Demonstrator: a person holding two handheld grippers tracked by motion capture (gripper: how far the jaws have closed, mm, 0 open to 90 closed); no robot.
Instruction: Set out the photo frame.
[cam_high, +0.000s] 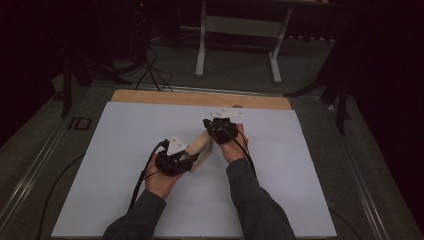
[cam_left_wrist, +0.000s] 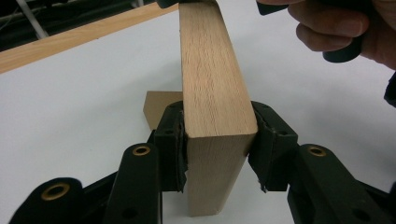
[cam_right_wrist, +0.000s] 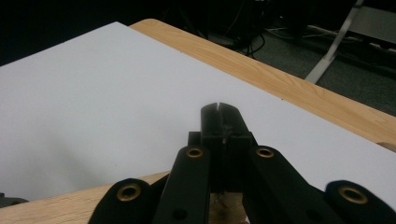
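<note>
1. The left gripper (cam_left_wrist: 217, 154) has its jaws squeezed on the near end of the wooden block (cam_left_wrist: 212, 88). One pad sits on each wide side of the block, so the block is held tight between them.

2. From those jaws the block runs straight away, long and thin, and tips up toward the other hand. In the high view the block (cam_high: 199, 146) goes from the left gripper (cam_high: 189, 161) up and to the right.

3. The right gripper (cam_high: 218, 131) is at the far end of the block, just beside it. Its jaws are pressed together flat with nothing seen between them (cam_right_wrist: 223, 122).

4. In the right gripper view, wood (cam_right_wrist: 56, 210) shows low down under the jaws. So the block lies below and behind the jaw tips, not in front of them. I cannot tell if the jaws touch the wood.

5. A small flat piece of wood (cam_left_wrist: 159, 105) lies on the tabletop (cam_high: 280, 165) just past the left jaws, beside the block.

6. I think the right jaws need to open wide and come around the far end, across the long way of the block. The right hand (cam_high: 234, 147) is nearer to that end.
</note>
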